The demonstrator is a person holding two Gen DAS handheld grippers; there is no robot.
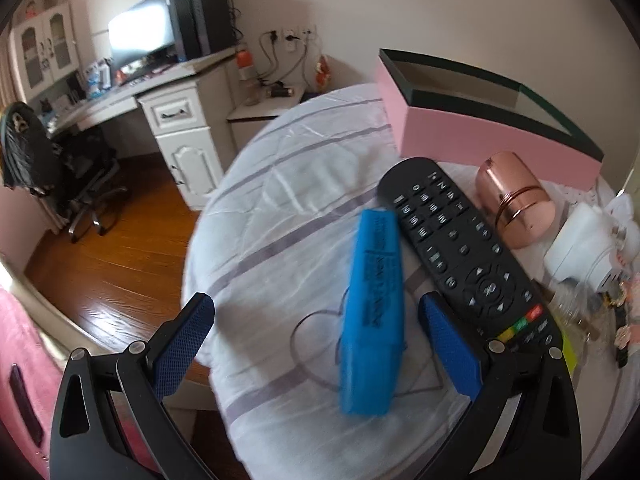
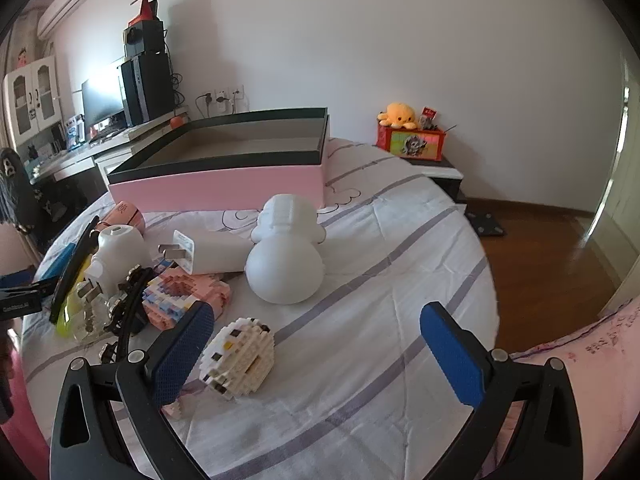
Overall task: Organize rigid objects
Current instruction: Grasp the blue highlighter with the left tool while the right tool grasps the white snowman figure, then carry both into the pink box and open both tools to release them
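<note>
Blue box [image 1: 372, 312] between the wide-open left claw [image 1: 316, 320].
Right claw [image 2: 316, 328] is open too, low in the frame, near a white block toy [image 2: 240, 354] on the bed [image 2: 380, 280].

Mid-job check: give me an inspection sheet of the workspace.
Surface: round white striped bedspread, wrinkled.
Job's things: pink open box with dark rim, empty inside as far as visible; blue rectangular case; black remote control; rose-gold metal cylinder; white plaster figurine; cream brick-built figure.
Clutter: white plug adapter.
Grippers: left tongs open; right tongs open.
Cables: cords at wall sockets.
Surroundings: desk, monitor, wooden floor.
</note>
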